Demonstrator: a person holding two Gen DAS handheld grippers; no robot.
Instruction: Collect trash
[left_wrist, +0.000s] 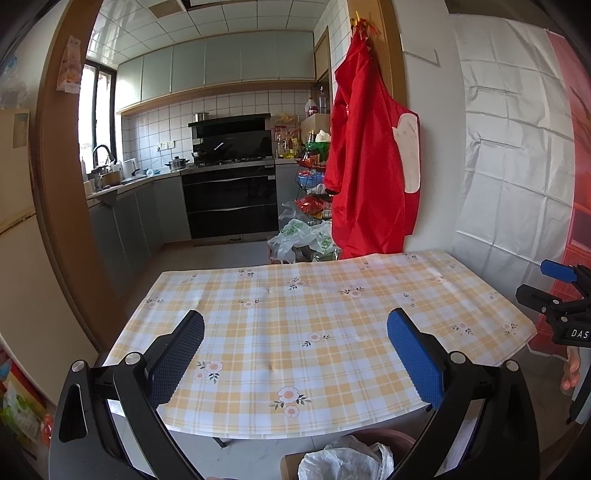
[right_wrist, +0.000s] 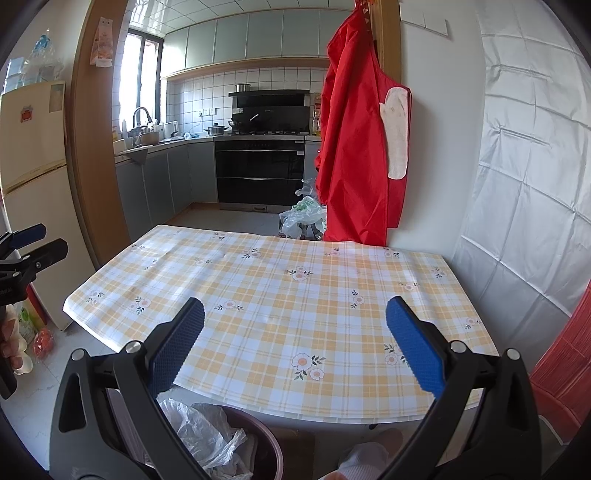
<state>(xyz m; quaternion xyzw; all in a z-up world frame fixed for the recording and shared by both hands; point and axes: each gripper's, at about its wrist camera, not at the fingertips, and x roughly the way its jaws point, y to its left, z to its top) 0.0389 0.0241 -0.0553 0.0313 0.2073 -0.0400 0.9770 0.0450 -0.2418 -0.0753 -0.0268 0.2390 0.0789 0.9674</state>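
Left tool and right tool hover wide open, empty, over the checked bench; bin (plastic-lined) sits below its near edge.

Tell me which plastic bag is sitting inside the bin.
The clear crumpled bag in the dark red bin below the table's near edge. The other bag, green-printed, lies on the kitchen floor beyond the table.

The right gripper hangs with fingers spread wide over the checked bench; below its near edge stands a bag-lined bin.
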